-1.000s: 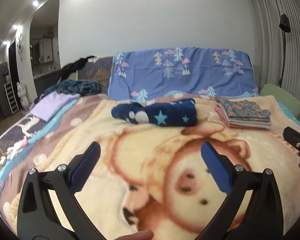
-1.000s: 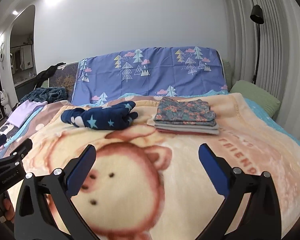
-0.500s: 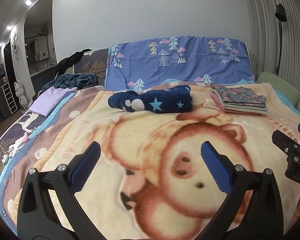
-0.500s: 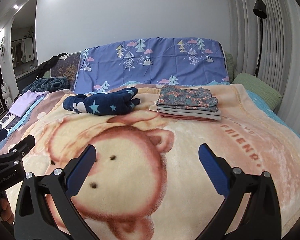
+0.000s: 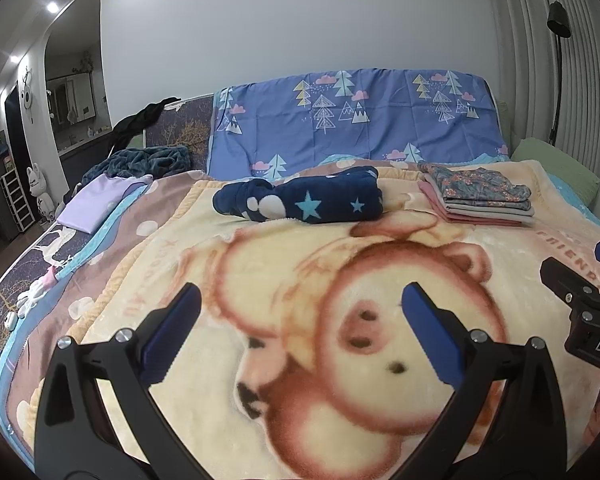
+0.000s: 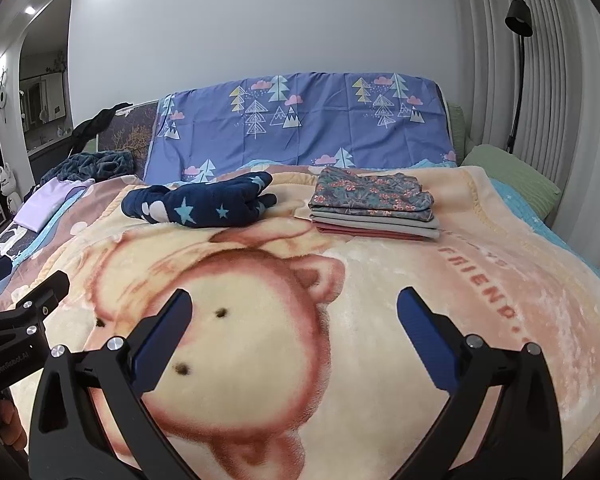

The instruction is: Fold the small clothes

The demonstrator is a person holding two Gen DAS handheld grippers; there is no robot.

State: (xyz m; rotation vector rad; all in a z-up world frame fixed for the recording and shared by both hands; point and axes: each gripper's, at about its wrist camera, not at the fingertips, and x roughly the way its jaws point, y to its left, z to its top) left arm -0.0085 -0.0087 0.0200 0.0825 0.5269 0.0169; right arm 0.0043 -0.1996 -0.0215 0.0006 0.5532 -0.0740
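A navy garment with stars [image 5: 304, 200] lies bunched at the far middle of the bear blanket [image 5: 300, 280]; it also shows in the right wrist view [image 6: 204, 204]. A neat stack of folded clothes [image 5: 480, 198] with a floral piece on top sits to its right, seen too in the right wrist view [image 6: 374, 208]. My left gripper [image 5: 300, 328] is open and empty, hovering over the near blanket. My right gripper [image 6: 294, 328] is open and empty beside it, well short of the clothes.
A blue tree-print sheet [image 5: 352, 124] covers the headboard. A lilac cloth [image 5: 96, 204] and a dark teal blanket [image 5: 140, 160] lie at the far left. A green pillow [image 6: 512, 176] and a floor lamp [image 6: 518, 60] stand at the right.
Both grippers have pulled back and risen slightly; the clothes look a little farther and lower in view. Jaws stayed open. Nothing on the bed moved.
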